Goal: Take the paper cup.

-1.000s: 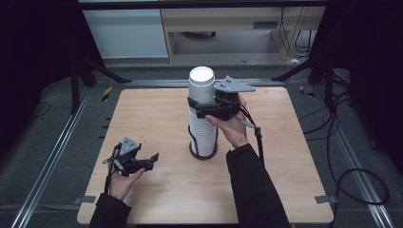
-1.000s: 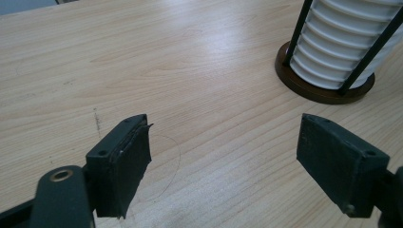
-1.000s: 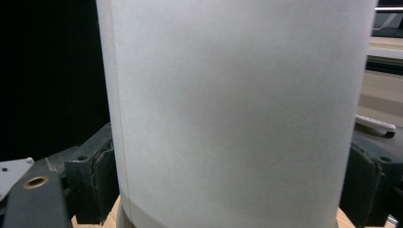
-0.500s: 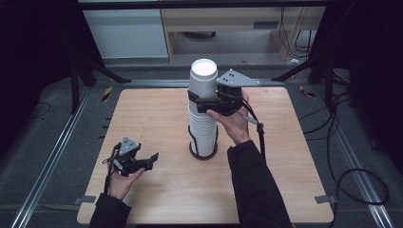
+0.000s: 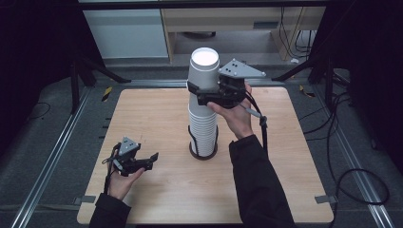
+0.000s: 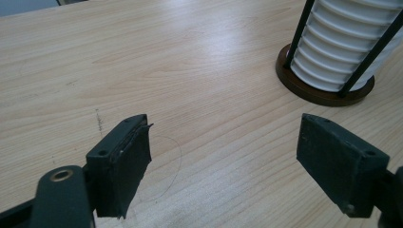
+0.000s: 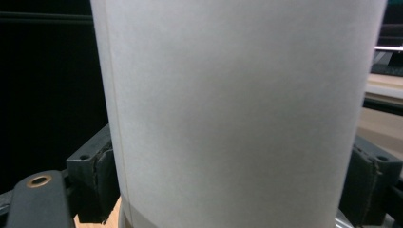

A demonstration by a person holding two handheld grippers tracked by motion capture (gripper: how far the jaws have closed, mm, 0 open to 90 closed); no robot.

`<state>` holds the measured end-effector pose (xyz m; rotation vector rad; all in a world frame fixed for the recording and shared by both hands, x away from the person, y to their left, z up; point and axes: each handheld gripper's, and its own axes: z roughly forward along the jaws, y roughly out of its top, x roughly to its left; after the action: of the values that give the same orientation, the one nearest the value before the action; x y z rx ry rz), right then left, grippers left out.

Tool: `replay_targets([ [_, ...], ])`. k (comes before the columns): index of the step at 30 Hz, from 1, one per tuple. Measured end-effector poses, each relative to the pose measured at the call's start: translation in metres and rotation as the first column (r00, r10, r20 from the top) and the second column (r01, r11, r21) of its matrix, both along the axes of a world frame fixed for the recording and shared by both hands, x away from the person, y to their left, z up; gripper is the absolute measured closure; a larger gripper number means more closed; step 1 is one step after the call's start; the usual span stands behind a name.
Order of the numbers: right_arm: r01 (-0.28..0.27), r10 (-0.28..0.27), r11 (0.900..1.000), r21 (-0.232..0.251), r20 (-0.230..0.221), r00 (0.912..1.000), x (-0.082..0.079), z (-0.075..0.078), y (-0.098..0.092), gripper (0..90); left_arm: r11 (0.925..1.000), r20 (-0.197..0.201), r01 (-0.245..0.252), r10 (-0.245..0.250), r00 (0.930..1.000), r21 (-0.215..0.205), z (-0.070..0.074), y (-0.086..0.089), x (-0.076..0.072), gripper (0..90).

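A tall stack of white paper cups stands in a black wire holder on a round brown base at the table's middle. My right gripper is shut on the top cup, which sits raised partly out of the stack; in the right gripper view the cup's white wall lies between both pads. My left gripper rests low at the table's front left, open and empty, pointing toward the stack. The left gripper view has the ribbed cup stack and base at its upper right.
The wooden table has free room left and right of the stack. Metal rails run along both sides of the table. A cabinet and cables lie beyond the far edge.
My right gripper has risen with the top cup, drawing it up out of the stack. The left gripper has stayed in place.
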<state>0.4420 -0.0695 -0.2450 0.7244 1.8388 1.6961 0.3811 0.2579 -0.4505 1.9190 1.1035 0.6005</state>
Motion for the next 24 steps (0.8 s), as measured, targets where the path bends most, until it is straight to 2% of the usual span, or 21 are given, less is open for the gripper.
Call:
replay_targets([
  [4, 0.003, -0.003, 1.000, 0.001, 0.021, 0.9998, -0.004, 0.011, -0.003, 12.9, 1.0000, 0.001, 0.003, -0.003, 1.0000, -0.002, 0.001, 0.000, 0.000, 18.3],
  [10, 0.013, -0.013, 1.000, 0.005, 0.030, 0.9995, -0.008, 0.016, -0.013, 12.9, 1.0000, 0.004, 0.000, 0.000, 1.0000, -0.007, 0.001, 0.001, -0.001, 18.4],
  [12, 0.021, -0.021, 1.000, 0.004, 0.037, 0.9991, -0.011, 0.017, -0.023, 12.9, 1.0000, 0.004, 0.001, -0.001, 1.0000, -0.010, 0.002, 0.001, -0.001, 18.4],
  [18, 0.041, -0.041, 0.999, 0.008, 0.037, 0.9985, -0.018, 0.015, -0.042, 12.9, 1.0000, 0.005, 0.003, -0.003, 1.0000, -0.004, 0.002, 0.001, -0.001, 18.4],
  [19, 0.047, -0.047, 0.999, 0.005, 0.038, 0.9982, -0.022, 0.012, -0.050, 12.9, 1.0000, 0.005, 0.003, -0.003, 1.0000, -0.007, 0.002, 0.002, -0.001, 18.4],
  [24, 0.066, -0.065, 0.998, -0.011, 0.027, 0.9975, -0.028, 0.003, -0.066, 12.9, 1.0000, 0.009, 0.003, -0.003, 1.0000, -0.008, 0.003, 0.001, -0.002, 18.5],
])
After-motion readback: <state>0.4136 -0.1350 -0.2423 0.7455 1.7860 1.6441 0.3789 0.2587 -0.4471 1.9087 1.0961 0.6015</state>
